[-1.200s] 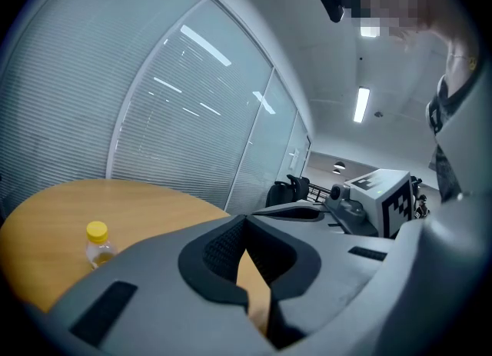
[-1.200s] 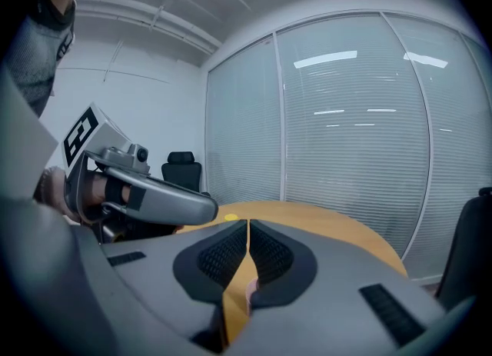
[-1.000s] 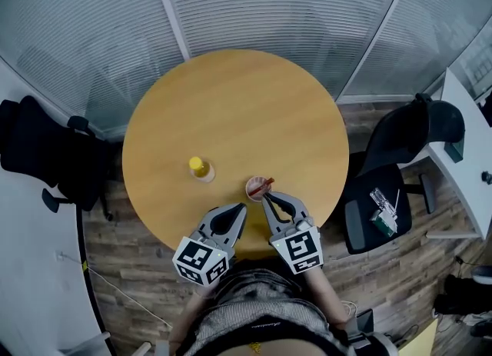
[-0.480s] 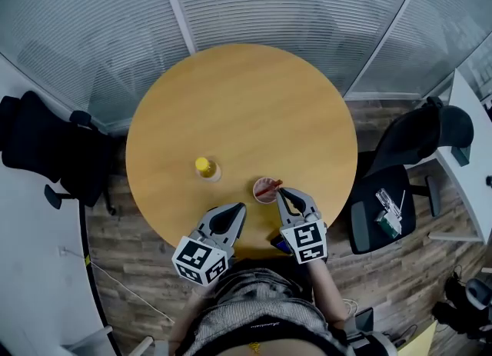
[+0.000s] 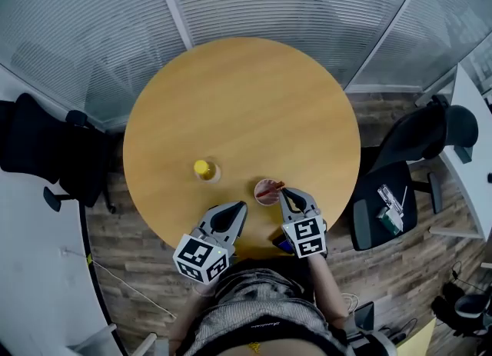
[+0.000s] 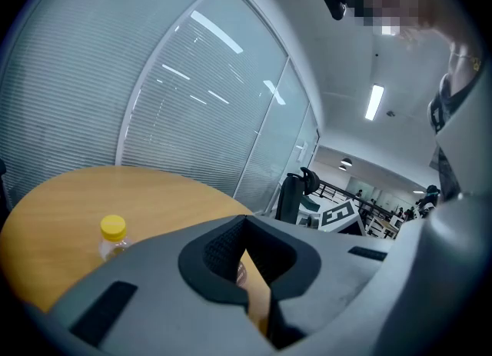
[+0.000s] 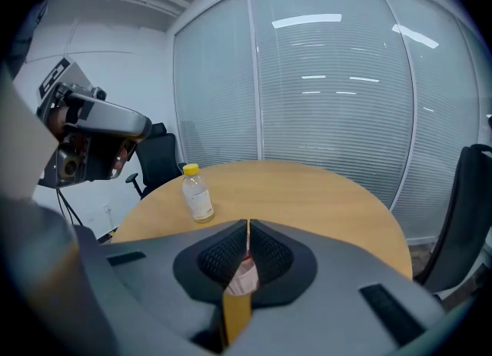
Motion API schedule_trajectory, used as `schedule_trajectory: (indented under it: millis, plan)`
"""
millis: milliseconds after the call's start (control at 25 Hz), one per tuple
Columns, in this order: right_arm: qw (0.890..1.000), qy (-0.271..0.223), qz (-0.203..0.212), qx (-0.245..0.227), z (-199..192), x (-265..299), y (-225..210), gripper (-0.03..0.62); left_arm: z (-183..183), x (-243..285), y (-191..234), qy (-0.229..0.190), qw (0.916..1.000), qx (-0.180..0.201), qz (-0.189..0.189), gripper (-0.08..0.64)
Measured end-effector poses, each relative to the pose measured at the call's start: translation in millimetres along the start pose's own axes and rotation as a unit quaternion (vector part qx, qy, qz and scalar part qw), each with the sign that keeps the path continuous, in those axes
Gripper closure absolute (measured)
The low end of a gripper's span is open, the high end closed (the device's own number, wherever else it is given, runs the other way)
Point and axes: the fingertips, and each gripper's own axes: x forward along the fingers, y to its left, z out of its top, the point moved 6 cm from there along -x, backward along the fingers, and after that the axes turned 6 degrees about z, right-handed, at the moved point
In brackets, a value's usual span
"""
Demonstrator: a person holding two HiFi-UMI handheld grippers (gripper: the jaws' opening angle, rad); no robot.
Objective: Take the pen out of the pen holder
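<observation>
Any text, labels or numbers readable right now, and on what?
No readable text in any view.
The bottle label: too blurred to read.
Marker cubes on the left gripper and right gripper: black-and-white patterns, no letters.
The pen holder and pen: no print visible.

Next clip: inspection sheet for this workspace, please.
Surface: round wooden table, two items on it.
Job's things: pen leaning in pen holder, not yet out.
Clutter: yellow-capped bottle.
Grippers: left gripper shut, empty, at the near edge; right gripper shut on the pen's upper end.
Cables: thin cable on the floor, left.
Surroundings: glass walls with blinds, office chair.
</observation>
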Motion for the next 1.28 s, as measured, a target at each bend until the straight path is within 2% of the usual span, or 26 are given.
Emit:
schedule_trajectory:
  millis: [240, 360, 520, 640, 920, 1040, 1120, 1280]
  plan:
    - [1.0, 0.001, 0.008, 0.011, -6.0, 10.2, -4.0, 0.568, -3.2, 7.4, 0.2, 0.009, 0.9999, -0.003, -0.008, 0.555]
    - [0.999, -0.016, 0.013, 0.039, -4.8, 12.2, -10.1, 0.566, -4.7, 10.0, 1.7, 0.012, 0.9999, -0.005, -0.008, 0.555]
    - [0.998, -0.014, 0.016, 0.059, -7.1, 17.5, -19.5, 0.56, -6.5, 10.9, 2.8, 0.015, 0.9998, -0.007, -0.006, 0.555]
    - [0.997, -0.001, 0.031, 0.075, -12.6, 26.1, -23.8, 0.489, -7.9, 9.5, 3.2, 0.017, 0.9998, -0.007, -0.006, 0.555]
    - [0.988, 0.028, 0.065, 0.134, -30.1, 43.7, -33.6, 0.489, -9.2, 9.7, 3.1, 0.02, 0.9998, -0.006, -0.003, 0.555]
    - [0.983, 0.018, 0.077, 0.166, -31.9, 46.3, -33.6, 0.494, -9.4, 8.4, 4.4, 0.02, 0.9998, -0.006, -0.003, 0.555]
    - [0.982, 0.009, 0.079, 0.171, -30.1, 45.5, -33.6, 0.523, -8.9, 8.0, 4.0, 0.019, 0.9998, -0.006, -0.003, 0.555]
    - [0.984, 0.007, 0.08, 0.16, -28.5, 44.9, -30.7, 0.528, -9.5, 7.7, 3.1, 0.018, 0.9998, -0.006, -0.004, 0.555]
